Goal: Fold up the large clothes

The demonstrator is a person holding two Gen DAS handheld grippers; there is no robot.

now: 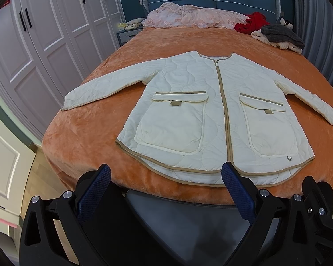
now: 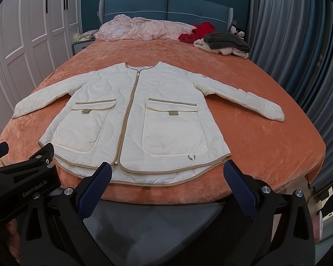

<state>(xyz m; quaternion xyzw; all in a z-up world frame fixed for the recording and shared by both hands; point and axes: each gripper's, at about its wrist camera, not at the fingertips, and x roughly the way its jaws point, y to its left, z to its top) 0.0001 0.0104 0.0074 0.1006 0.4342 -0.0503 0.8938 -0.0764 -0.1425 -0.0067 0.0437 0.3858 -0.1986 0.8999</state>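
Both the left gripper (image 1: 166,178) and right gripper (image 2: 167,177) hang released near the jacket (image 1: 211,110), whose puffy quilting will probably spring back open once folded.

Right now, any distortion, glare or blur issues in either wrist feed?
Left wrist: heavy fisheye bending the wardrobe and bed edge, black vignette corners, jacket sharp. Right wrist: same curvature on the curtain, fingers slightly soft, no glare.
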